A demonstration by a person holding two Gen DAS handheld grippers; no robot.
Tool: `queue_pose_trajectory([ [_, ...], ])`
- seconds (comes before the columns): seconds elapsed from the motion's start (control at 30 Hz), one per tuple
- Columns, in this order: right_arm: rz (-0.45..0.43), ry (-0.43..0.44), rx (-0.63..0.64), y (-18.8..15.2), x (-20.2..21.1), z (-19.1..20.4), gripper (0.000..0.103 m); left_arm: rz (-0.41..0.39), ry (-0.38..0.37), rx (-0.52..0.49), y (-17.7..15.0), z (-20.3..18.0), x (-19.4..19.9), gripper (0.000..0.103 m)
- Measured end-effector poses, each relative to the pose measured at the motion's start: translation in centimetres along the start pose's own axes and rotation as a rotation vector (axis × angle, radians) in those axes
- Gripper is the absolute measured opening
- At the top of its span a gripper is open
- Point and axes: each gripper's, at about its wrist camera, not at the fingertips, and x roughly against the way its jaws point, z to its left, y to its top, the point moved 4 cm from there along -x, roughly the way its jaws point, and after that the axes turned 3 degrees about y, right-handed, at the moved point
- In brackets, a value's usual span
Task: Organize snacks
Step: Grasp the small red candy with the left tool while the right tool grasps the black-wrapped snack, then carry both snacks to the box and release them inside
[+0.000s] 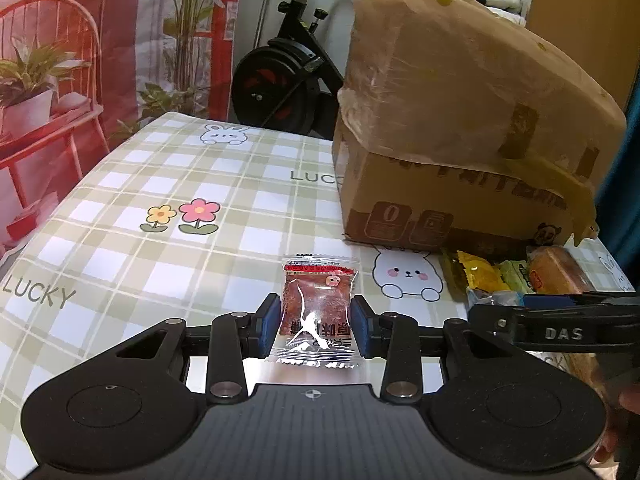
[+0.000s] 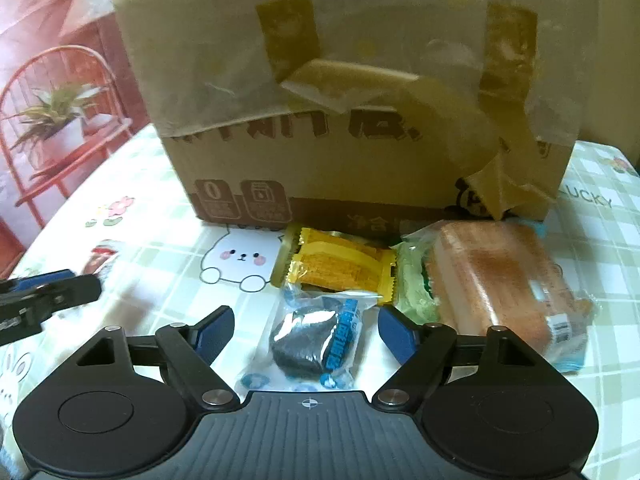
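Snacks lie on the checked tablecloth point(image 1: 168, 184), all near the big cardboard box point(image 2: 360, 160), so the sorting looks like it has only just begun. One red snack packet point(image 1: 317, 312) sits out in front of the box, off to its left side, apart from the rest. The left gripper point(image 1: 315, 326) has its two blue pads on either side of this packet, right up against its edges. It looks like a hold, but whether the packet is lifted or flat on the cloth cannot be told.

The other snacks bunch together just in front of the box. A yellow wafer pack point(image 2: 340, 268) and a wrapped bread loaf point(image 2: 492, 284) lie almost touching the box. A green pack point(image 2: 412, 284) sits squeezed between them. A dark round cake in a clear blue wrapper point(image 2: 308, 340) lies a bit further out from the box. The right gripper point(image 2: 307, 330) is wide open around this cake and is not touching it (the picture is a bit blurry).

Most of the job seems left to do. The box is taped shut and tall, so it blocks any reach behind it, and the crowded snacks could get bumped.
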Motion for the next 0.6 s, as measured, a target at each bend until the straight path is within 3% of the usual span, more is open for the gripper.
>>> queue_pose_trajectory([
  [0.2, 0.03, -0.025, 0.007, -0.3, -1.5, 0.3, 0.076, 0.0, 0.0, 0.017, -0.2, 0.5, -0.1, 0.04],
  [0.27, 0.027, -0.032, 0.03, -0.5, -1.4, 0.5, 0.067, 0.0, -0.001, 0.02, -0.2, 0.6, -0.1, 0.04],
  [0.33, 0.026, -0.035, 0.053, -0.5, -1.1, 0.6, 0.05, 0.002, -0.002, 0.022, -0.3, 0.5, -0.1, 0.04],
  [0.6, 0.013, -0.006, 0.099, -1.4, 0.5, 0.6, 0.042, -0.005, -0.023, 0.008, -0.1, -0.2, 0.3, 0.04],
])
